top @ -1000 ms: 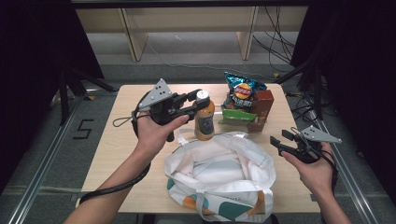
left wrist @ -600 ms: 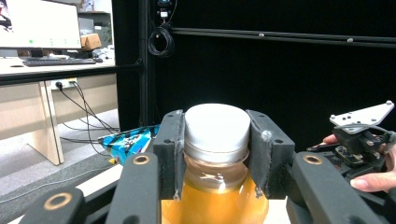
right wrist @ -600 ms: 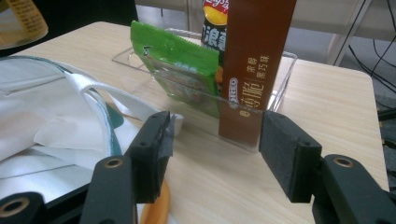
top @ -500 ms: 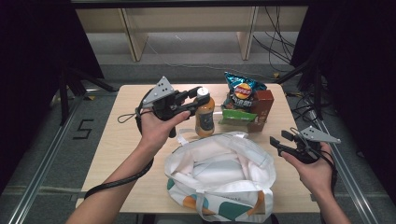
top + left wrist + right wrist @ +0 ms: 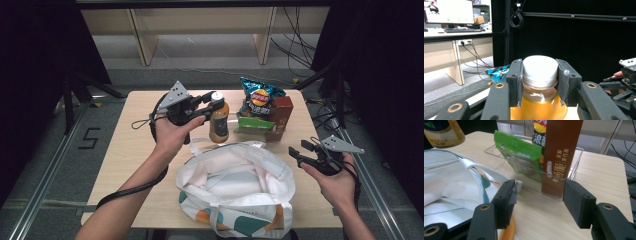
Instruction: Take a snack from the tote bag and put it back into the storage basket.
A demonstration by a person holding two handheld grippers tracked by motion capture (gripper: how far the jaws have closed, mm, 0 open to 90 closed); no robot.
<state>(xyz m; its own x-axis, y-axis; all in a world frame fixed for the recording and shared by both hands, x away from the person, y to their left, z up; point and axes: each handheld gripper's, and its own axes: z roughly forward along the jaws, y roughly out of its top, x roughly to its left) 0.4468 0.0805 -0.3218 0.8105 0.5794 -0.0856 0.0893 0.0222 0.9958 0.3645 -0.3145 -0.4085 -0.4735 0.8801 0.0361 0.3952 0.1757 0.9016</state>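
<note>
left gripper (image 5: pixel 212 104) fingers clamp the white-capped amber juice bottle (image 5: pixel 219 122); next, lift it toward the near white tote bag (image 5: pixel 235 185); right gripper (image 5: pixel 300 151) fingers wide.

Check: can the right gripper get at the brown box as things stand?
Probably yes. The right gripper is open, and in the right gripper view the brown box stands upright ahead, bare table before it. The clear tray holds its base.

Bottle (image 5: pixel 219 123) slightly higher, nearer bag (image 5: pixel 235 187).
</note>
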